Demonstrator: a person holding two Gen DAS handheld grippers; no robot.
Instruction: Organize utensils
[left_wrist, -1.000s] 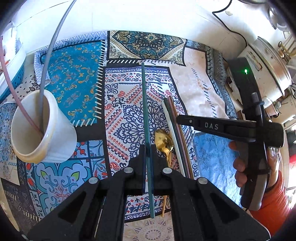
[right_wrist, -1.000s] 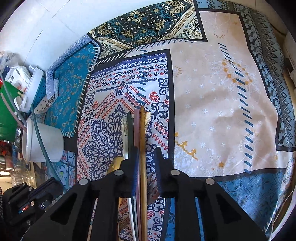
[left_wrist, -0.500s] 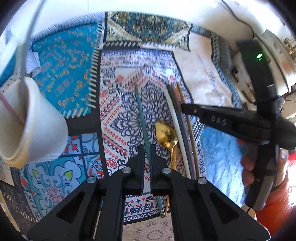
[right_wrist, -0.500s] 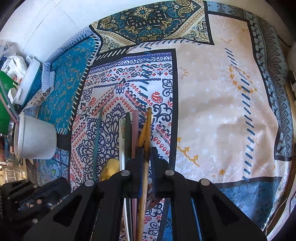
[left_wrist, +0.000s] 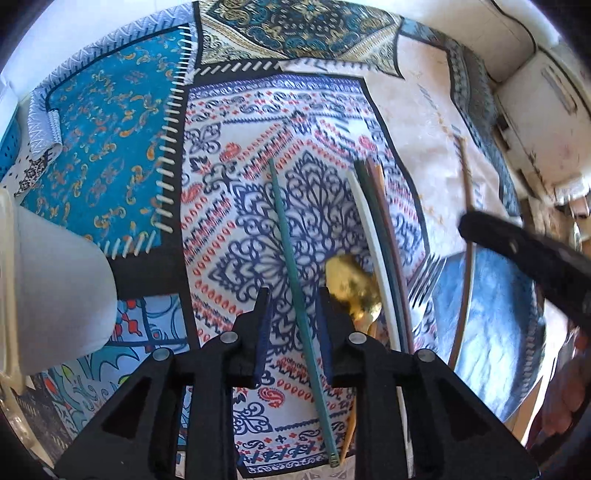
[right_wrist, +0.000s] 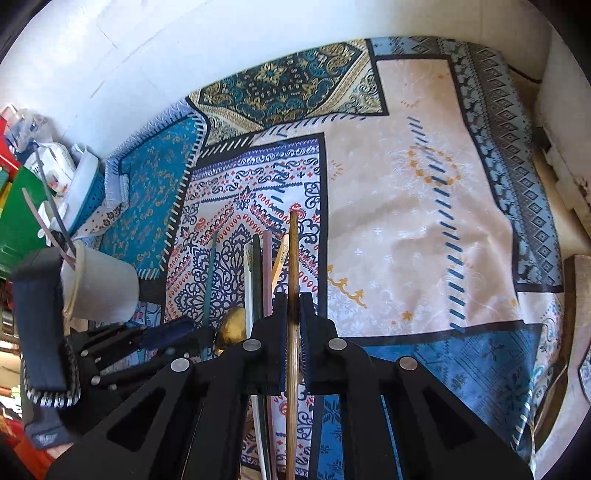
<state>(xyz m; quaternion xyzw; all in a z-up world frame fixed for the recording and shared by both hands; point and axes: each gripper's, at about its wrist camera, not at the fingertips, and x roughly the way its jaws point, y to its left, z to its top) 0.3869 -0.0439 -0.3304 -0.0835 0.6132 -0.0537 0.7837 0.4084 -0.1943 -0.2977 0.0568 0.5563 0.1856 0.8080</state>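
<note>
Patchwork cloth (right_wrist: 424, 221) covers the table, with a white cup (right_wrist: 105, 288) near its left edge. My left claw (left_wrist: 291, 314) is opening over a teal stick (left_wrist: 291, 266) that lies flat between its pads, untouched, beside the gold spoon (left_wrist: 351, 284). My right claw (right_wrist: 291, 306) is clamped on a brown chopstick (right_wrist: 293, 251) beside the remaining sticks (right_wrist: 258, 266).

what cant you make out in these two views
- Left wrist view: the white cup rim is cut off by the left edge, contents unseen.
- Left wrist view: the right gripper is blurred; its jaws cannot be read.
- Right wrist view: the gold spoon handle is hidden behind the gripper body.
</note>
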